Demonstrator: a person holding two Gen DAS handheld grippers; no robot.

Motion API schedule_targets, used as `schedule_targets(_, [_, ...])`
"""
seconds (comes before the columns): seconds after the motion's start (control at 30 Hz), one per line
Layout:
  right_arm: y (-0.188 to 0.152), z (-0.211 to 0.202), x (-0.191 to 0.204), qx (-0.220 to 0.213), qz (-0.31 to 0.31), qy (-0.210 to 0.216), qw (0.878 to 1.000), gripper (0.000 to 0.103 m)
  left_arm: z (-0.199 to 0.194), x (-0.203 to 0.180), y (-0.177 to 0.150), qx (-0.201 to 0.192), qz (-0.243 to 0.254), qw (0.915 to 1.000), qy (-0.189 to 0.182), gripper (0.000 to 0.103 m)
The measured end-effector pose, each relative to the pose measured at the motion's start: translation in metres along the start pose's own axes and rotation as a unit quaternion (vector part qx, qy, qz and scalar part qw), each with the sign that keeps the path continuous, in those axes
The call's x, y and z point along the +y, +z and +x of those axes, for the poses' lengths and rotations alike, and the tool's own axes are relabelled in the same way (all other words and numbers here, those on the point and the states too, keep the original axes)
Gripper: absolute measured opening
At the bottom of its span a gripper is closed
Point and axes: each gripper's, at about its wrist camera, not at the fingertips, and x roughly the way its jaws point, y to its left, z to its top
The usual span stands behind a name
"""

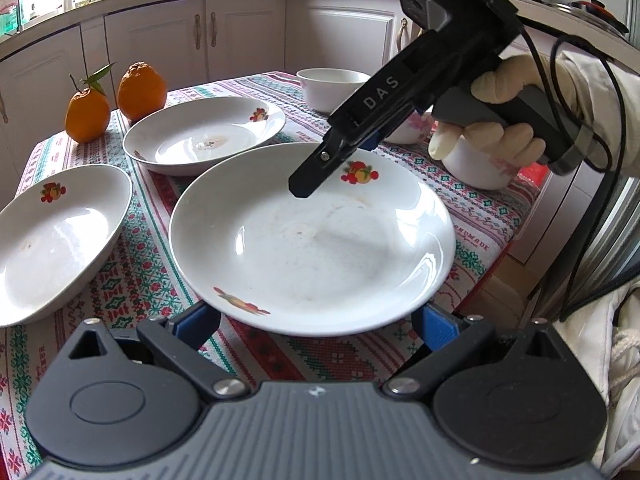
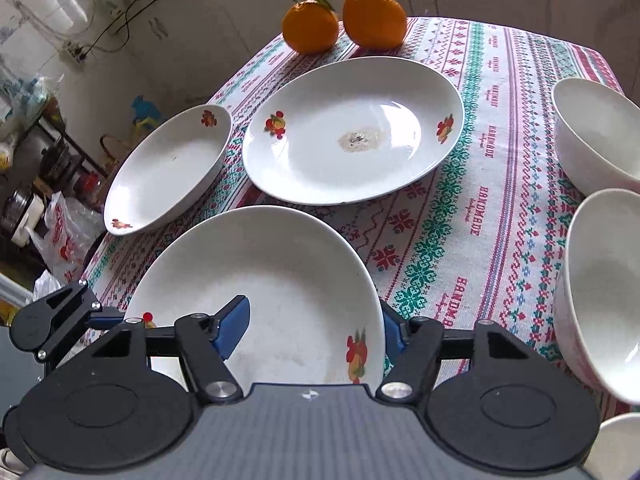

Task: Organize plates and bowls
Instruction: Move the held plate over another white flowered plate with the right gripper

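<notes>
Glazed white near plate (image 1: 312,240) sits near on the tablecloth (image 2: 460,216) — stiff, slick, breakable; best taken by its thin rim. Both right gripper (image 2: 316,328) and left gripper (image 1: 316,320) have fingers spread wide — neither pinching anything.

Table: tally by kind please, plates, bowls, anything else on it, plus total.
Plates: 3 (near plate, middle plate, left plate)
Bowls: 3 (far bowl, near bowl, corner bowl, cut off by the frame edge)
Oranges: 2 (leafy orange, bare orange)
Total: 8
</notes>
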Motion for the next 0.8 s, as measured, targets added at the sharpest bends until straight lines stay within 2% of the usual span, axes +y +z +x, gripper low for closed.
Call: schedule_targets(0.8, [0.011, 0.005, -0.016, 0.027, 0.018, 0.056, 0.998, 0.072, 0.003, 0.006, 0.003, 0.008, 0.017, 0.9997, -0.013, 0.101])
